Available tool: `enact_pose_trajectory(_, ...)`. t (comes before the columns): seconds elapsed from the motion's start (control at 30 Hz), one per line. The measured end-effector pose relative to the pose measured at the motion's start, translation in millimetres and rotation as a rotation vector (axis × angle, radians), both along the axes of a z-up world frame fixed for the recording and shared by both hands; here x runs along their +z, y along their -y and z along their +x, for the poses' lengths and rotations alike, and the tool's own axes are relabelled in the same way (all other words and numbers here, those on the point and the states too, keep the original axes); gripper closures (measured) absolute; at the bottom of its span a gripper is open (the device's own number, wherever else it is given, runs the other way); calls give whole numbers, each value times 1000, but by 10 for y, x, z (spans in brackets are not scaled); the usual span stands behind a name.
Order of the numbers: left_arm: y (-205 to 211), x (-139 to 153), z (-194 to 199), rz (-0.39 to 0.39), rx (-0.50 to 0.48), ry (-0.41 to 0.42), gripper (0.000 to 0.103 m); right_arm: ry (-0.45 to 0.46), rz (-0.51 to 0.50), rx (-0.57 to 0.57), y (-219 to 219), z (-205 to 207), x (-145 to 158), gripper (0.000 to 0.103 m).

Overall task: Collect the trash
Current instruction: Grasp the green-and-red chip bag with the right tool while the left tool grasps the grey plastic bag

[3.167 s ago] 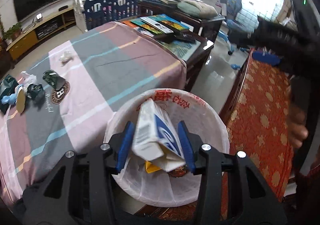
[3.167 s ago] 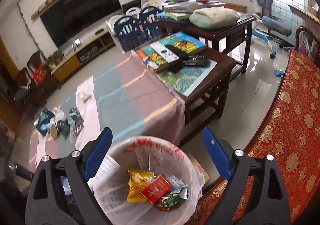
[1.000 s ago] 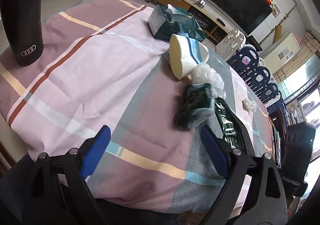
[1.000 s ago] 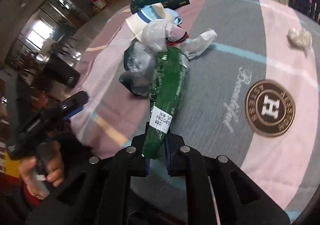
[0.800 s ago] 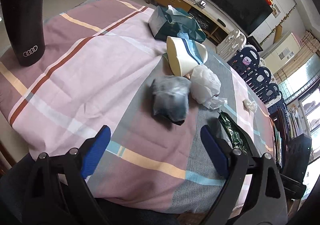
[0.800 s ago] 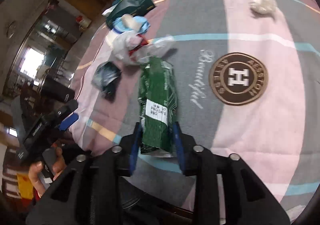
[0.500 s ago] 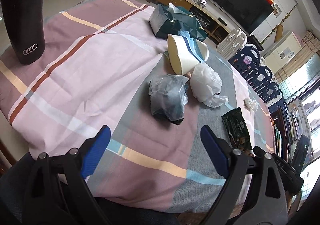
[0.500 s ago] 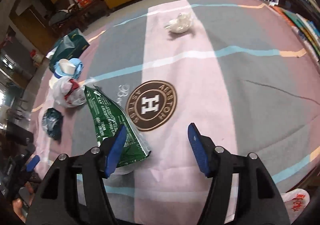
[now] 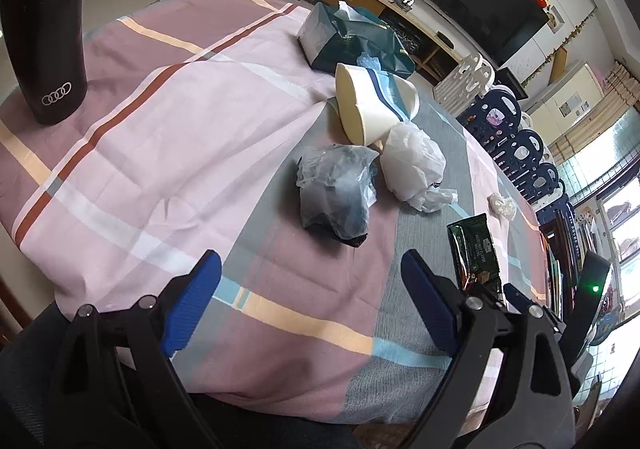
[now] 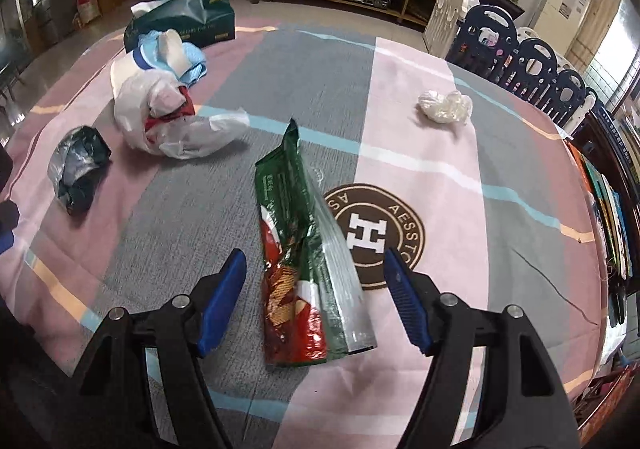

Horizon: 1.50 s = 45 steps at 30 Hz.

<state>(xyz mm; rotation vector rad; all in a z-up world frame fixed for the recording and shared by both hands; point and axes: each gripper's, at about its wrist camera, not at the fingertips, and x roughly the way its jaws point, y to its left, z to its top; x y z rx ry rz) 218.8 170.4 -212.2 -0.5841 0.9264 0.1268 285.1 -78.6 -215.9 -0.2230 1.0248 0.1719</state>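
A striped cloth in pink, grey and mauve covers the tabletop (image 10: 420, 137) and fills most of both views; its round brown emblem (image 10: 376, 235) sits right of centre in the right wrist view. A dark green tissue box (image 10: 188, 19) stands at the upper left there, and a black tumbler (image 9: 44, 33) rises along the left edge of the left wrist view. A paper cup (image 9: 374, 103) lies tipped on its side above centre in that view, just beside a white plastic bag (image 9: 412, 165) and a grey-black crumpled bag (image 9: 336, 193). The green snack wrapper (image 10: 304, 261) lies at the lower centre of the right wrist view, between the blue pads of the right tool (image 10: 314, 295); its jaws have just been opening and neither pad touches the wrapper. The left tool (image 9: 310, 303) stands wide open at the bottom of its frame over bare cloth, nothing between its pads. A small white tissue wad (image 10: 444, 107) lies apart at the upper right.
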Motion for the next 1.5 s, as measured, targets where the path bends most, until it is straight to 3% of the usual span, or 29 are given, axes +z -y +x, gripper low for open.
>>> enact_pose_trajectory(0.13,51,106,217,79,18,35,12,-26,-25,2,-3,-67,-105,37)
enact_pose_trajectory(0.27,295,128,572,200,-60,40,12,66,-20,-54,76,-152,88,37)
enact_pose_trajectory(0.3,348,113,636,217,-85,37,15,97,4,-60,106,-189,173,37)
enact_pose_trajectory(0.37,433,74,693,238,-132,36,34,136,53,-36,120,-264,315,37)
enact_pose_trajectory(0.4,435,64,691,243,-141,33,43,150,72,-16,110,-297,372,37)
enact_pose_trajectory(0.57,137,-4,631,109,-80,10,55,137,120,39,30,-277,426,37)
enact_pose_trajectory(0.63,-52,-65,587,30,-35,-11,53,124,127,24,29,-244,388,37)
enact_pose_trajectory(0.7,-233,-78,510,12,23,-25,45,113,130,5,51,-231,355,37)
enact_pose_trajectory(0.83,-384,12,408,154,122,-53,43,104,101,-35,142,-198,305,37)
enact_pose_trajectory(0.97,-492,31,328,180,189,-71,42,113,87,-103,310,-161,316,37)
enact_pose_trajectory(1.07,-557,75,268,242,252,-82,37,137,69,-132,375,-170,373,37)
enact_pose_trajectory(1.17,-638,143,192,235,291,-54,32,153,98,-94,334,-205,439,37)
enact_pose_trajectory(1.27,-553,228,191,162,213,35,25,134,66,-27,160,-197,391,36)
enact_pose_trajectory(1.5,50,235,428,223,-79,62,18,49,-81,25,-135,-104,14,36)
